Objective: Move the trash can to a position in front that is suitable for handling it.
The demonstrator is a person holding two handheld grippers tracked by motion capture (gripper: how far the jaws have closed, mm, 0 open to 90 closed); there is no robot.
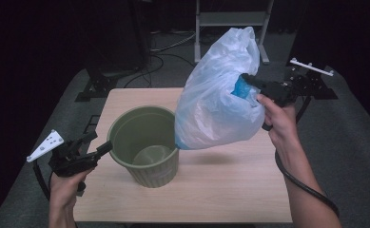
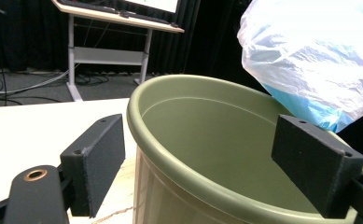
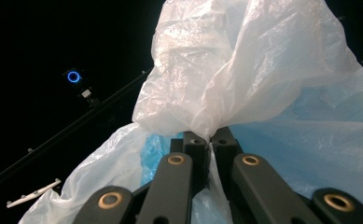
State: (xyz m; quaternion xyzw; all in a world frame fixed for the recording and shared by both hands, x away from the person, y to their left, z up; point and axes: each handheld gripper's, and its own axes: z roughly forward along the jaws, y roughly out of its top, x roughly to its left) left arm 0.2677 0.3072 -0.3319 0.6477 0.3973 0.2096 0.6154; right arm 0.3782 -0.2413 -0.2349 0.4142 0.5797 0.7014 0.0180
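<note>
A green plastic bin [image 1: 147,145] stands upright on the wooden table [image 1: 220,190], with nothing inside it. A pale blue-white plastic bag [image 1: 220,95] hangs in the air to the right of the bin, its lower corner close to the bin's right rim. My right gripper [image 1: 246,81] is shut on a bunched fold of the bag [image 3: 244,79], jaws pressed together on the film. My left gripper [image 1: 99,142] is open by the bin's left side. In the left gripper view its pads [image 2: 100,161] straddle the bin's rim [image 2: 179,177] without pressing it.
The table's left edge lies just behind my left hand. A metal stand [image 1: 232,19] and cables sit on the floor beyond the table. A desk frame [image 2: 109,51] shows far off. Dark curtains surround the area.
</note>
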